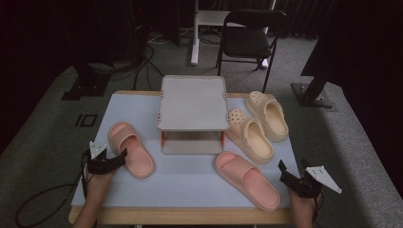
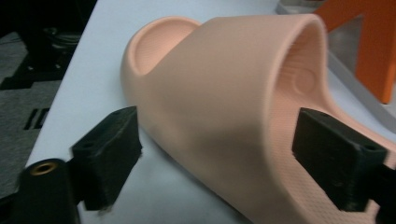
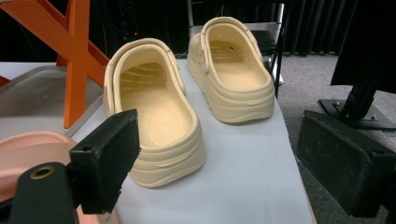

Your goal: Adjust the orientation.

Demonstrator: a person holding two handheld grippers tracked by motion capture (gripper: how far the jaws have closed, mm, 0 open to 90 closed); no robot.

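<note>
Now the left tool point(image 2: 217, 154) straddles the pink slide point(image 2: 224, 107), jaws apart.

Left gripper view: pink slide point(image 2: 224, 116) blurred, heel end cut off at 5 o'clock edge; orange shelf leg point(image 2: 369, 42) cropped at 2 o'clock corner. Whether pads pressed slide could not be told. Right gripper view: second pink slide point(image 3: 32, 149) cropped at 8 o'clock edge. High view: lower shelf point(image 1: 192, 142) mostly hidden under grey top tray point(image 1: 192, 102); forearms cut off at 6 o'clock.

No words, labels or numbers can be read — none anywhere.
</note>
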